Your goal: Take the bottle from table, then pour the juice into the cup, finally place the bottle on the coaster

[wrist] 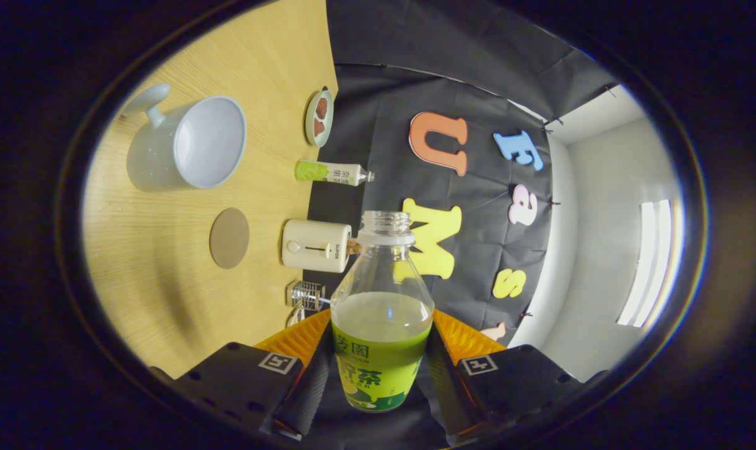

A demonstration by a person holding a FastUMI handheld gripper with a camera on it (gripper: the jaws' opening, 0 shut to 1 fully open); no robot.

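Note:
My gripper [381, 369] is shut on an uncapped clear bottle [382, 300] of green juice, both fingers pressing its labelled lower part. The whole view is rolled sideways, so the wooden table [165, 294] stands like a wall beside the bottle. The juice fills roughly the lower half of the bottle. A white cup [190, 140] with a handle lies well beyond the fingers, its open mouth facing me. A round brown coaster [229, 237] lies flat on the table between the cup and the fingers.
Along the table's far edge stand a cream toaster [316, 245], a second green-labelled bottle [331, 172], a small dish [319, 117] with brown pieces, and a small metal rack [306, 294]. Behind them hangs the booth's dark cloth wall.

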